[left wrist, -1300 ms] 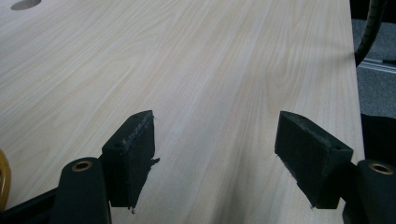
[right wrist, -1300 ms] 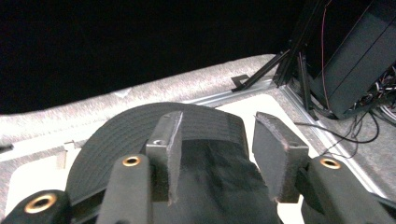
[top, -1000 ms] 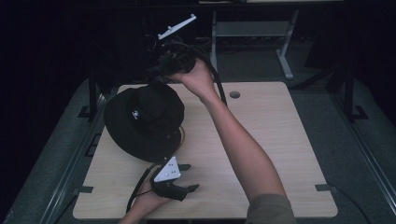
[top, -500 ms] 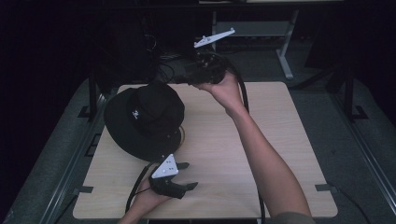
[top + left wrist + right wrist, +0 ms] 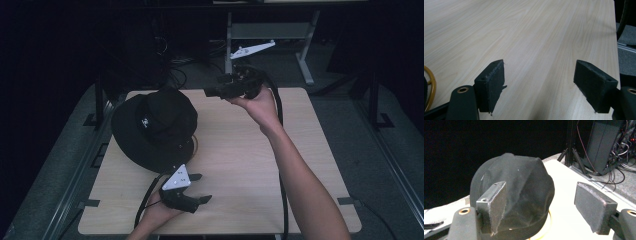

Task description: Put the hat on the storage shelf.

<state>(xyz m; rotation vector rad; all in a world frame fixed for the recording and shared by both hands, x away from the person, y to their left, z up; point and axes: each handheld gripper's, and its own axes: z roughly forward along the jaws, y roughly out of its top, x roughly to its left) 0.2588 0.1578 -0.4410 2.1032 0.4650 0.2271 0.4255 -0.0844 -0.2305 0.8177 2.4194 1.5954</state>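
Your right gripper (image 5: 212, 92) has just been opening and nothing lies between its jaws; it hovers beside the black hat (image 5: 155, 127), aimed at the crown. Your left gripper (image 5: 540, 82), jaws apart and empty, rests low over bare table (image 5: 240, 155). The hat sits flat, ungrasped; handling remains ahead

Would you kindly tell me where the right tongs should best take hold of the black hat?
Probably the brim of the black hat on its right edge, coming in low from the table's bare middle. The brim juts flat and thin there, whereas the crown looks too wide. The right tongs, open, already face it.
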